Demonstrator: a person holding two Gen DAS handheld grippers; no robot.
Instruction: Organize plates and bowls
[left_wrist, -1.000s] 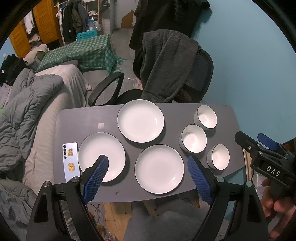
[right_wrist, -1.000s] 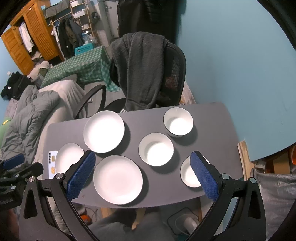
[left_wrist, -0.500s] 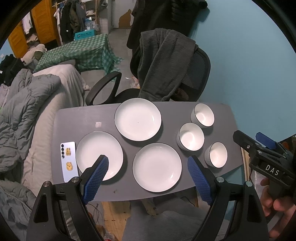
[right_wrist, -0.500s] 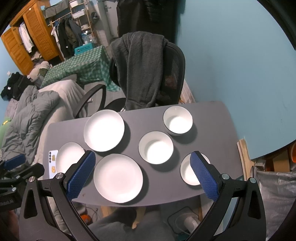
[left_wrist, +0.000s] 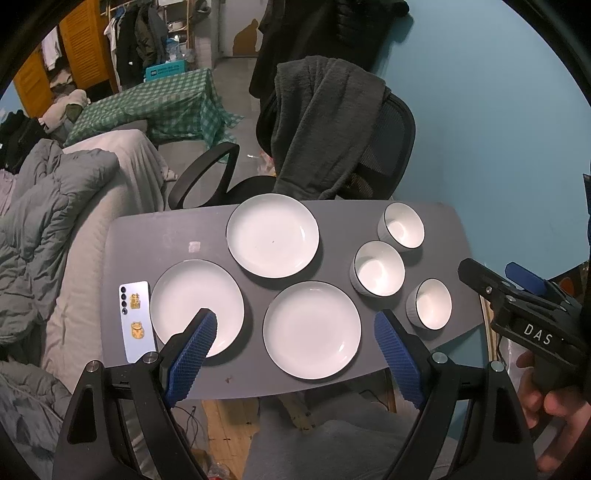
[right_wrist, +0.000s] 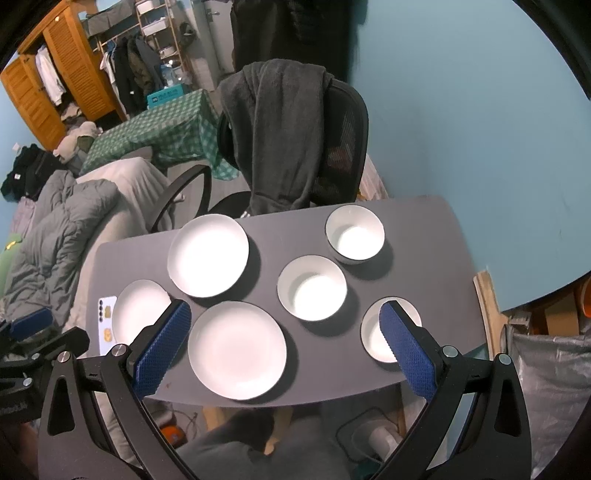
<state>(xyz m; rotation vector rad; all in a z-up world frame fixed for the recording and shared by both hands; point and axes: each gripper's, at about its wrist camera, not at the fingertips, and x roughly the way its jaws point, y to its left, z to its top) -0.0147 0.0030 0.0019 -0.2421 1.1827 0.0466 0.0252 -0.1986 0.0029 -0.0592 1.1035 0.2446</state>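
Three white plates lie on the grey table (left_wrist: 166, 232): a far one (left_wrist: 272, 235), a left one (left_wrist: 192, 302) and a near one (left_wrist: 312, 329). Three white bowls stand at the right: far (left_wrist: 402, 226), middle (left_wrist: 378, 267) and near (left_wrist: 430, 303). My left gripper (left_wrist: 295, 350) is open and empty, held high above the near edge. My right gripper (right_wrist: 284, 343) is open and empty, above the near plate (right_wrist: 237, 350) and the near bowl (right_wrist: 376, 332). The right gripper also shows at the right of the left wrist view (left_wrist: 517, 295).
A phone (left_wrist: 135, 319) lies at the table's left end. A black office chair (left_wrist: 373, 155) draped with a dark garment stands behind the table. A bed with a grey duvet (left_wrist: 48, 206) is at the left. A blue wall (left_wrist: 480, 129) is at the right.
The table has drifted slightly left in the left wrist view. The right wrist view is nearly unchanged. Both grippers stay open.
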